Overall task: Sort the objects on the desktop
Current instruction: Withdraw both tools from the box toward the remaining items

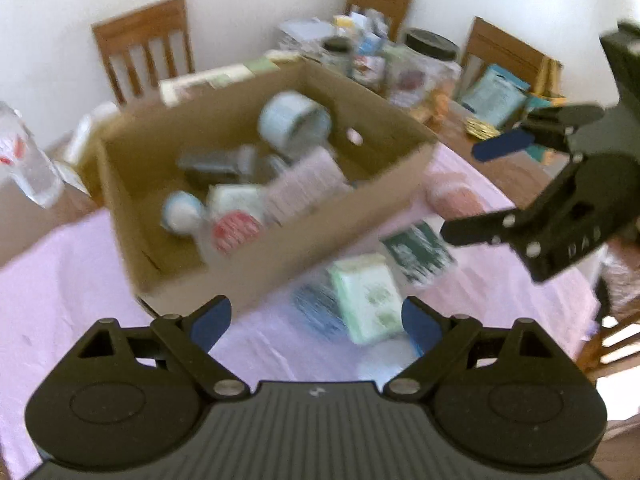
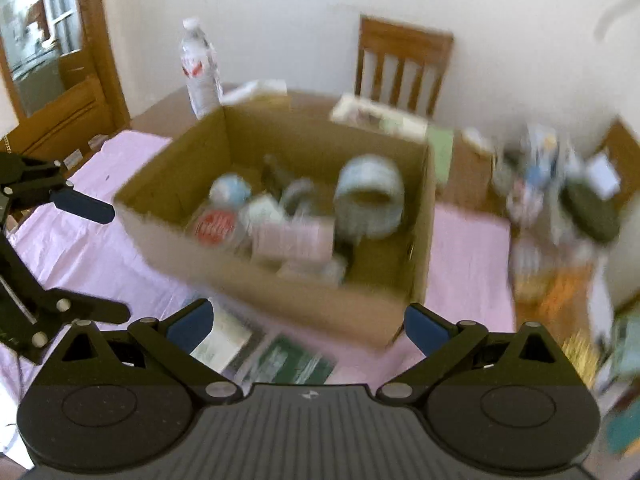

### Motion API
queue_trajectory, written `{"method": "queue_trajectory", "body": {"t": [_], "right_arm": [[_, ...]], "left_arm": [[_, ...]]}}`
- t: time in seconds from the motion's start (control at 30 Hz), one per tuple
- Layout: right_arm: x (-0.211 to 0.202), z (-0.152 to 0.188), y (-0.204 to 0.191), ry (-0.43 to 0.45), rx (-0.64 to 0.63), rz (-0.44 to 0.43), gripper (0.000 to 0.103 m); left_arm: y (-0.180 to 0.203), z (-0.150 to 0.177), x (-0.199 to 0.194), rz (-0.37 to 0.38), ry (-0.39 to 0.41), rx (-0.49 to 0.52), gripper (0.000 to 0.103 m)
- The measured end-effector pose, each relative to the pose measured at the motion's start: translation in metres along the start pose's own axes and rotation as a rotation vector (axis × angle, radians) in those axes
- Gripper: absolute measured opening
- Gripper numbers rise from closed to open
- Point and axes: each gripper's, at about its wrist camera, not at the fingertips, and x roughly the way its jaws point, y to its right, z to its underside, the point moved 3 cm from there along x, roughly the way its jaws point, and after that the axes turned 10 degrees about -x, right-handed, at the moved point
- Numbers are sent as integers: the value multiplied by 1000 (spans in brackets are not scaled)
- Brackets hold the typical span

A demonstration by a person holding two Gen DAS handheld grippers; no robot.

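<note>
Two open claws (image 1: 316, 320) (image 2: 308, 326), one cardboard box (image 1: 320, 240)

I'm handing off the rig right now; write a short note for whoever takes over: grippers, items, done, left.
Left gripper: open, empty, over the loose items.
Right gripper: open, empty, near the box's front.
Box on the pink cloth already holds a tape roll, a red-lidded jar and small packs.
Left: green pack, dark green pack, pink item outside the box. Frames blurred; check details.
</note>
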Motion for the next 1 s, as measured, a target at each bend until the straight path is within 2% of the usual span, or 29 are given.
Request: {"method": "queue_trajectory", "body": {"t": [0.07, 0.17, 0.27, 0.43, 0.83, 1.0], "right_arm": [[-2, 16, -7, 1, 22, -11, 103], [-3, 42, -19, -31, 72, -10, 103], [-4, 65, -30, -55, 98, -13, 103], [-5, 91, -47, -84, 122, -38, 103], [18, 113, -80, -121, 91, -75, 103], [34, 112, -91, -117, 62, -49, 103]], "left_arm": [[3, 8, 3, -23, -9, -12, 92], [6, 17, 3, -4, -16, -37, 92], [7, 25, 5, -19, -23, -46, 92], [10, 35, 6, -9, -43, -72, 92], [12, 45, 8, -3, -71, -105, 92], [13, 45, 8, 4, -79, -105, 92]]}}
